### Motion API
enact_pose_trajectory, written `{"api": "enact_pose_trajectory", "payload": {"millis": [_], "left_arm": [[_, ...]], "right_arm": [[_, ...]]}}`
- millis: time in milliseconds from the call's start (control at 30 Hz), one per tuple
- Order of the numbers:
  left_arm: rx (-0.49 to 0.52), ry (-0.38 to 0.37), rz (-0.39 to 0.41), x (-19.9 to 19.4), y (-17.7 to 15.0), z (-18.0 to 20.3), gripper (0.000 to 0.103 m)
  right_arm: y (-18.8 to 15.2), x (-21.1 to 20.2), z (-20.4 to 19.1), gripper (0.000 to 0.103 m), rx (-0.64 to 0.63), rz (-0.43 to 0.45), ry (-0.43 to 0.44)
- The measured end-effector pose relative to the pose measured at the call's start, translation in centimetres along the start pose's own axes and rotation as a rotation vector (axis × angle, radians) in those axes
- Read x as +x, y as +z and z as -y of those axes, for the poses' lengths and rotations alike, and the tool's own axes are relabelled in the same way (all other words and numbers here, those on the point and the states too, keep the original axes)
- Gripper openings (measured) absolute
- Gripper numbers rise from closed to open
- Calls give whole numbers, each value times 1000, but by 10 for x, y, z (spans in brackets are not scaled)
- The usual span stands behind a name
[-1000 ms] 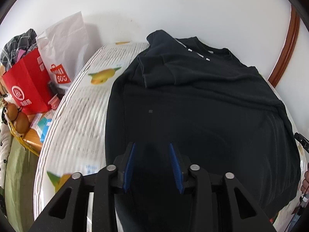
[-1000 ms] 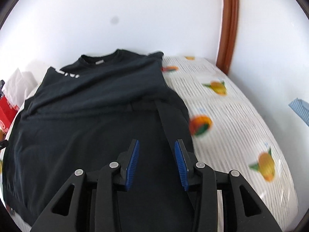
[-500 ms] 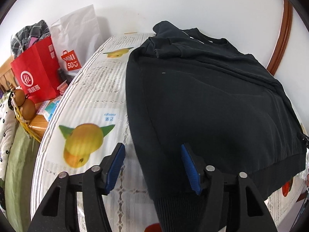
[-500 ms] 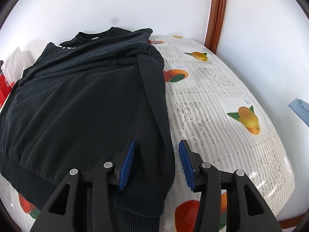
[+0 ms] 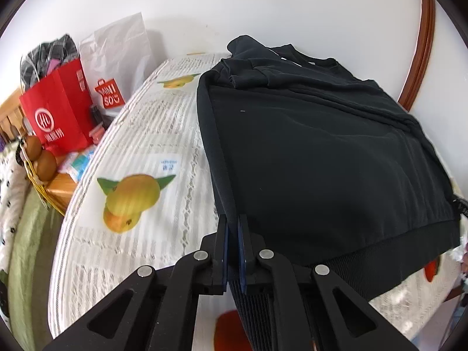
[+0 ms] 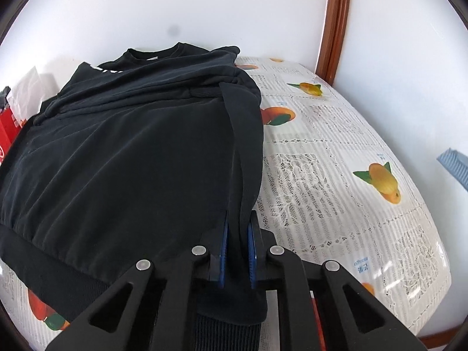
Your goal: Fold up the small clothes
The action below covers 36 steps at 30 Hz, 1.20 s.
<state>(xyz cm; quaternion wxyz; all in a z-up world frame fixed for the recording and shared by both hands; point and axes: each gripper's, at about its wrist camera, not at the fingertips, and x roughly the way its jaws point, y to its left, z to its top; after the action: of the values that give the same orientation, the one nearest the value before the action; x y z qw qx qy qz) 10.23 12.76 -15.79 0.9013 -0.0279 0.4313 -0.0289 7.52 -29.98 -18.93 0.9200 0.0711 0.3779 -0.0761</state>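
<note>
A black sweatshirt [image 5: 321, 158] lies on a table, sleeves folded in, collar at the far end by the wall. It also fills the left of the right wrist view [image 6: 131, 161]. My left gripper [image 5: 233, 225] is shut on the sweatshirt's near left corner, at the side seam above the ribbed hem. My right gripper [image 6: 237, 222] is shut on the near right corner, with a folded sleeve strip running between its blue pads.
The table has a white lace cloth [image 5: 140, 152] with fruit prints [image 6: 383, 181]. A red paper bag [image 5: 58, 111] and a white Miniso bag [image 5: 117, 58] stand at the far left, with a basket of eggs [image 5: 41, 158]. A white wall and brown wooden trim [image 6: 336, 20] are behind.
Both grippers pulled back to the near hem corners, then closed on the fabric. Half a second ago both were open over the corners.
</note>
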Motion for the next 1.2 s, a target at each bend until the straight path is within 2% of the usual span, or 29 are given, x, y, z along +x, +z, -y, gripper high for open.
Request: {"api": "enact_pose_trajectory", "payload": {"millis": [167, 400, 533, 600, 800, 1033, 1200], "left_arm": [[-4, -32, -18, -11, -11, 1, 6], [7, -66, -40, -24, -29, 2, 6], [-42, -106, -45, -19, -24, -5, 9], [-78, -126, -56, -14, -21, -11, 15], [-133, -153, -51, -1, -6, -20, 15], [-139, -151, -45, 10, 8, -19, 18], [-126, -185, -52, 5, 2, -17, 21]], "right_arm": [[-1, -3, 12, 11, 33, -11, 18], [-10, -12, 11, 12, -47, -15, -5], [-10, -12, 11, 15, -66, -12, -20], [-6, -10, 12, 17, -49, -15, -19], [12, 5, 9, 20, -32, -27, -52], [28, 23, 5, 20, 10, -43, -63], [19, 17, 4, 20, -5, -29, -46]]}}
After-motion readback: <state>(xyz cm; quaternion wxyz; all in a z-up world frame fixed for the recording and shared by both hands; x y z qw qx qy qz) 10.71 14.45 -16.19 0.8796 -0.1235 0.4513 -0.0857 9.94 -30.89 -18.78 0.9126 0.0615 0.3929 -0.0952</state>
